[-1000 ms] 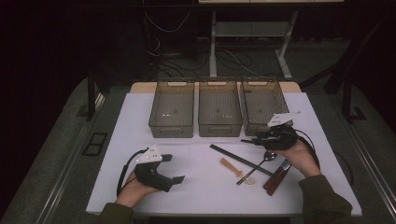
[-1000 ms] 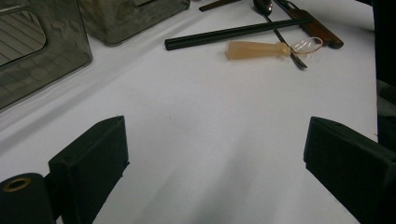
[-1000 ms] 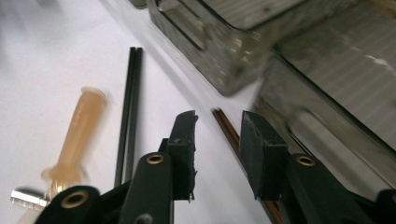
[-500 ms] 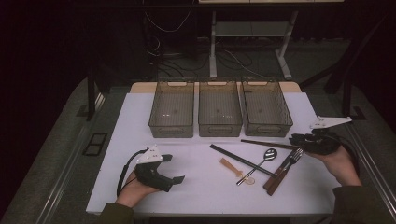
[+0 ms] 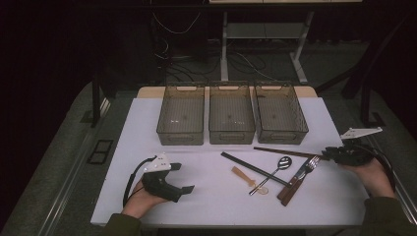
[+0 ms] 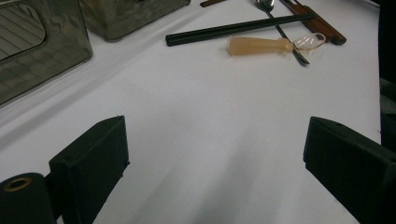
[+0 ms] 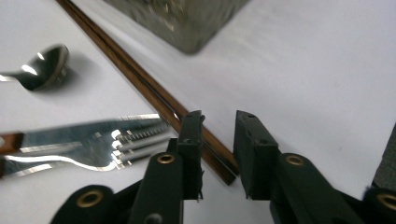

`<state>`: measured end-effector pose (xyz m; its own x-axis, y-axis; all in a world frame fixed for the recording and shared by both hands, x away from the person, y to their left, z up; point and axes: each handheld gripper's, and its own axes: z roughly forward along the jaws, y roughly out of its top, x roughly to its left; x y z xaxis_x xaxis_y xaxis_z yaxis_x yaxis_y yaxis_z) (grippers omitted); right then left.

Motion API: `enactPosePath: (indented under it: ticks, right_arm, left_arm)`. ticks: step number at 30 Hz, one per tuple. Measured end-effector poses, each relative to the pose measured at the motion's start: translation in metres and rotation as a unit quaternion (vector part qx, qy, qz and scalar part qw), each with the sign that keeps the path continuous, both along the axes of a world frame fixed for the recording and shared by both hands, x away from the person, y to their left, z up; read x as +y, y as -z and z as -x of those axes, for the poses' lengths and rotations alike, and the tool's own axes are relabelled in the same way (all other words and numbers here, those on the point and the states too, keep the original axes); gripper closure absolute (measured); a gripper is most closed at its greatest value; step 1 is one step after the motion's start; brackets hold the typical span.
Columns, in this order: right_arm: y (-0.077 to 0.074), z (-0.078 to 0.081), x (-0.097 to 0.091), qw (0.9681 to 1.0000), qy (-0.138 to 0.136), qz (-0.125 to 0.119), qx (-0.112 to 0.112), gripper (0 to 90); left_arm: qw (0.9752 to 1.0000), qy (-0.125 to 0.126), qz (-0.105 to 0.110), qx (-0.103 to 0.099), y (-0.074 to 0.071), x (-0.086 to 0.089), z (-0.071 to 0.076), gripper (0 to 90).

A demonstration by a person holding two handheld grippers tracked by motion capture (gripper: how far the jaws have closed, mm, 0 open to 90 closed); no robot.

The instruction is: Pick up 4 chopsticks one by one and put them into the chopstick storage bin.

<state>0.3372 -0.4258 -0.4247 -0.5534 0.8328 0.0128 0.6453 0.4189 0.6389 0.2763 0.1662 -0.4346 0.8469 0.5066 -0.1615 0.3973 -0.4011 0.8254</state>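
R gripper [image 7: 218, 140] moved right; jaws straddle brown chopsticks [image 7: 154, 95].

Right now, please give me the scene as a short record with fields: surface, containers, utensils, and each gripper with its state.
surface: white table
containers: three empty bins in a row at the far side
utensils: brown chopsticks, black chopsticks, spoon, fork, small amber spoon
left gripper: open, resting on the table, nothing between the jaws
right gripper: jaws narrow, straddling the near end of the brown chopsticks, a gap visible, not clamped
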Motion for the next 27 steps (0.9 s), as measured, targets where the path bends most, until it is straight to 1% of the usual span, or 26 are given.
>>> enactPosePath:
  ticks: [2, 4, 6, 8, 9, 13, 15, 18, 22, 27]
  right_arm:
    - [0.003, 0.000, -0.003, 1.0000, -0.005, 0.002, 0.003, 68.0]
    - [0.005, -0.001, -0.005, 0.9999, -0.012, -0.004, 0.001, 65.1]
    - [0.007, -0.004, -0.005, 0.9998, -0.021, -0.006, 0.005, 62.5]
    - [0.008, -0.005, -0.005, 0.9998, -0.021, -0.001, 0.003, 61.9]
    - [0.009, -0.006, -0.006, 0.9997, -0.025, -0.002, 0.009, 61.7]
    - [0.015, -0.009, -0.006, 0.9994, -0.032, 0.007, 0.014, 60.9]
    - [0.016, -0.010, -0.005, 0.9991, -0.038, 0.007, 0.019, 60.7]
    - [0.018, -0.012, -0.003, 0.9986, -0.047, 0.013, 0.022, 61.0]
    - [0.017, -0.011, -0.003, 0.9981, -0.055, 0.012, 0.025, 64.7]
    - [0.016, -0.009, -0.001, 0.9975, -0.062, 0.017, 0.028, 66.7]
  left_arm:
    - [1.0000, 0.000, -0.001, 0.001, 0.000, 0.000, 0.000, 6.5]
    - [1.0000, 0.001, -0.002, 0.001, 0.001, -0.001, 0.000, 6.5]
    - [1.0000, 0.001, -0.002, 0.001, 0.001, -0.001, 0.000, 6.5]
    - [1.0000, 0.001, -0.002, 0.001, 0.001, -0.001, 0.000, 6.4]
    - [1.0000, 0.001, -0.002, 0.002, 0.001, -0.001, 0.000, 6.4]
    - [1.0000, 0.002, -0.003, 0.002, 0.001, -0.001, 0.000, 6.5]
    - [1.0000, 0.002, -0.004, 0.002, 0.001, -0.001, 0.000, 6.5]
    - [1.0000, 0.002, -0.003, 0.002, 0.001, -0.001, 0.000, 6.5]
    - [1.0000, 0.004, -0.004, 0.002, 0.001, -0.001, 0.000, 6.5]
    - [1.0000, 0.004, -0.002, 0.003, 0.001, -0.001, 0.000, 6.5]
